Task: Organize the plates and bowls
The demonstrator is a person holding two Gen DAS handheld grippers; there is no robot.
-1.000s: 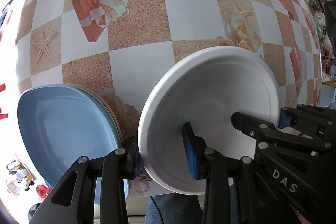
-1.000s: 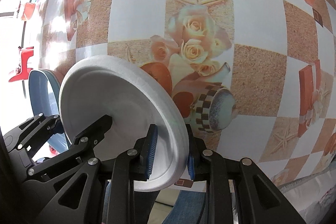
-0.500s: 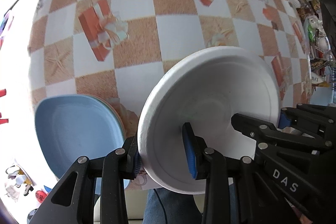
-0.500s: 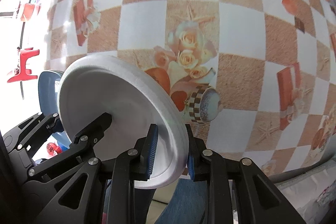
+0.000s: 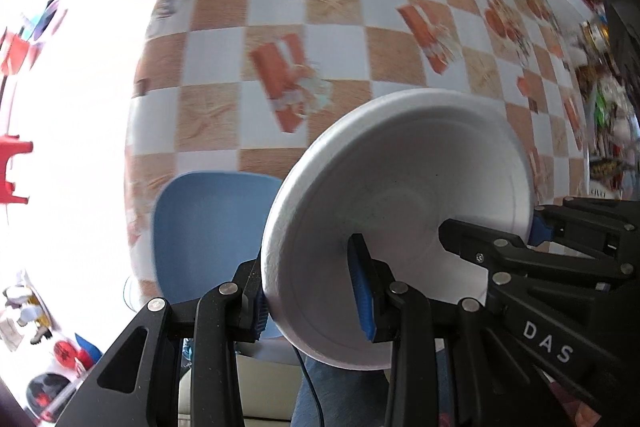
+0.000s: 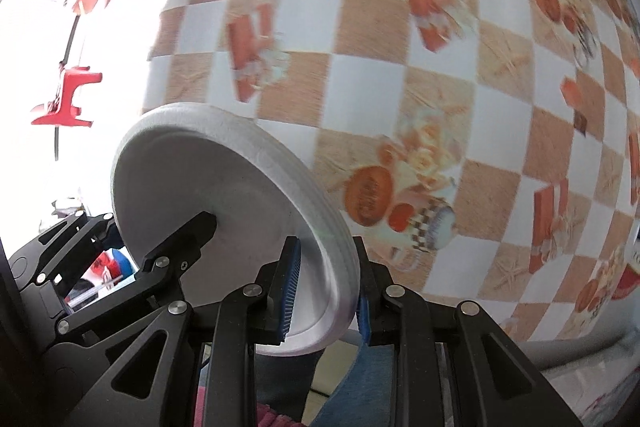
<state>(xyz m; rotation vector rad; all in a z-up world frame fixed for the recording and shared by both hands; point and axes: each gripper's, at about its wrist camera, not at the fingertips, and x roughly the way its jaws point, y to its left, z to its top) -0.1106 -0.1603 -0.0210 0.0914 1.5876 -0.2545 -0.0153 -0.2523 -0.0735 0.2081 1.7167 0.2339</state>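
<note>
2 grippers, left gripper (image 5: pixel 316 301) and right gripper (image 6: pixel 324 291), clamp the white foam plate (image 5: pixel 400 227); keep your hands level over the blue plate (image 5: pixel 208 231).

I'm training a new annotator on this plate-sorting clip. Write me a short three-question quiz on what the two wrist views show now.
1. True or false: both grippers are clamped on the white foam plate.
2. What lies on the table beside the white plate in the left wrist view? A) a blue plate B) a fork C) a red cup
3. Fill in: the left gripper grips one edge of the white plate and the right gripper grips the ____ edge.

Key: 1 true; 2 A, the blue plate; 3 opposite.
</note>
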